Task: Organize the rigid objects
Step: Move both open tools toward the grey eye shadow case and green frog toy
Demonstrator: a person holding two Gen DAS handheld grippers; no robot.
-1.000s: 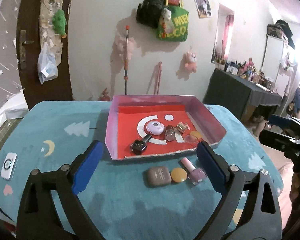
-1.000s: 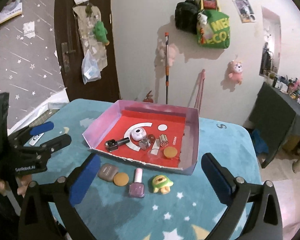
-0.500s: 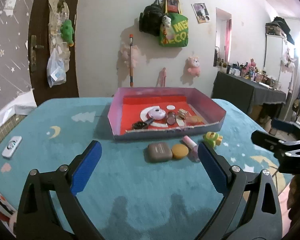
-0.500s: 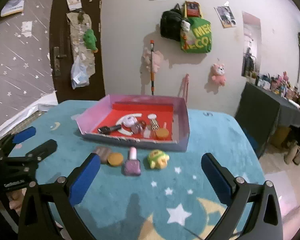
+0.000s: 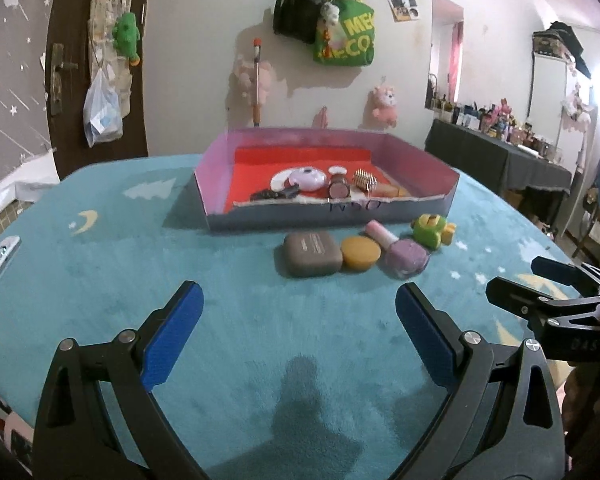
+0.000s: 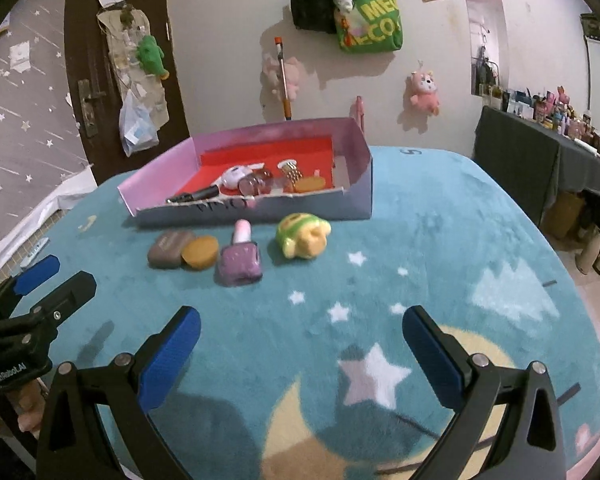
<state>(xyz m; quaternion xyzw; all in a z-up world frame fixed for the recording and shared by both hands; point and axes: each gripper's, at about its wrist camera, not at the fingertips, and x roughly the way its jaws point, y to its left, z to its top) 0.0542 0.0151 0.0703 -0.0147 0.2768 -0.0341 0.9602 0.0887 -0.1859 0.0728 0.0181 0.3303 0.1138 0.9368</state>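
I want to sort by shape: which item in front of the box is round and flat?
The orange disc, between the brown case and the purple bottle.

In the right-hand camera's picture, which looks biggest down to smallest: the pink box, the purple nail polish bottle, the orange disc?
1. Pink box, by far.
2. Purple nail polish bottle.
3. Orange disc, though it lies slightly farther from the camera, so the gap may be exaggerated.

the left gripper gapes wide over the teal cloth; at twelve o'clock sits the pink box, four small items lined before it.
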